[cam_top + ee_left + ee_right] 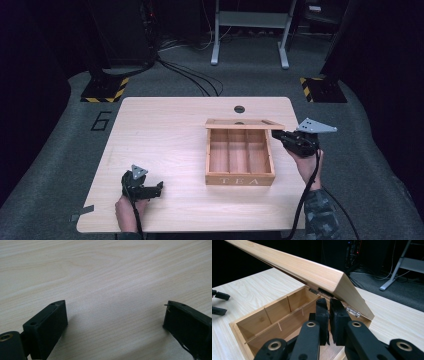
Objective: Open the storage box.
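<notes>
Black jaws of the right gripper are seen pressed together with nothing between them, their tips tucked just under the raised wooden lid of the tea box, close to the hinged back corner. The box sits right of centre on the table, its long axis running left to right across the person's view, with the word TEA on the near wall and three empty compartments exposed. The lid is held tilted above the back wall, hinged along the far edge, so any further opening or closing would be turned about that far edge (the lid appears to rest on or just above the shut jaws, though contact cannot be confirmed). By a clear margin the right gripper is the nearer one. The left gripper is kept well apart at the near left of the table, jaws spread wide over bare wood.
</notes>
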The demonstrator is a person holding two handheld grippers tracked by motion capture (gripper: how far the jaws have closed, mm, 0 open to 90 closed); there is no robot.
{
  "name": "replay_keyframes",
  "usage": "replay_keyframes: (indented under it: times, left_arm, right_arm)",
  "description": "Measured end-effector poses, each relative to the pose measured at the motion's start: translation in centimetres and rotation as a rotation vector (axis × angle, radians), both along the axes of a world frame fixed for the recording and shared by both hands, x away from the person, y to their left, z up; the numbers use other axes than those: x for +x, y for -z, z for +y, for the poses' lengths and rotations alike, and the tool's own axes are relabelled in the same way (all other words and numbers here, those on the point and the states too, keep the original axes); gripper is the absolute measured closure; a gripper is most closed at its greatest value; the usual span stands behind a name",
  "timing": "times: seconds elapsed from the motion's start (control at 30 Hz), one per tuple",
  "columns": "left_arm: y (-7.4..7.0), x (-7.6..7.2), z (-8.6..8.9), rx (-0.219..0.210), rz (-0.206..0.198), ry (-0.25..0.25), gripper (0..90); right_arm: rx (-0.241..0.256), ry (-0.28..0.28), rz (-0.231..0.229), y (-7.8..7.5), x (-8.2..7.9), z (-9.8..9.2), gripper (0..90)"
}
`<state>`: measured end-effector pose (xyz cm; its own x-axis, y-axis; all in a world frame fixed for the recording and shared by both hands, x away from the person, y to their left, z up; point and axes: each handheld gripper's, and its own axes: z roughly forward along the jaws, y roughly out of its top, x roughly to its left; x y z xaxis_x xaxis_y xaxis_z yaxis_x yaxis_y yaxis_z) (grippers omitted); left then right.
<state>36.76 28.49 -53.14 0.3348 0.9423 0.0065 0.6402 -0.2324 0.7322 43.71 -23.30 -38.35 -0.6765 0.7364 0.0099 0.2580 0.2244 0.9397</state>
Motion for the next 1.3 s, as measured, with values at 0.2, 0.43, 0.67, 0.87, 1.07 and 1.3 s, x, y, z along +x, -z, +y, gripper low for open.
replay_keyframes:
  times: [0.2, 0.43, 0.67, 0.87, 1.07, 1.3]
  left_arm:
    - [0.0, 0.0, 0.0, 0.000, 0.000, -0.001, 4.9]
    - [0.0, 0.0, 0.0, -0.001, -0.001, -0.001, 4.9]
    - [0.0, 0.0, 0.0, 0.003, -0.003, 0.001, 4.9]
    - [0.0, 0.0, 0.0, 0.003, -0.003, 0.001, 4.9]
    - [0.0, 0.0, 0.0, 0.004, -0.004, 0.001, 5.0]
    - [0.0, 0.0, 0.0, 0.004, -0.004, 0.001, 4.9]
  right_arm:
    - [-0.007, -0.002, -0.003, -0.4, 0.6, 0.1, 86.1]
    - [-0.012, 0.001, -0.002, -0.7, 1.2, 0.3, 86.5]
    - [-0.017, 0.001, -0.002, -0.9, 1.7, 0.4, 86.7]
    - [-0.017, 0.005, -0.001, -1.1, 2.2, 0.5, 86.8]
    - [-0.018, 0.006, -0.006, -1.2, 2.6, 0.5, 87.0]
    - [-0.008, 0.003, -0.003, -1.2, 3.1, 0.4, 87.0]
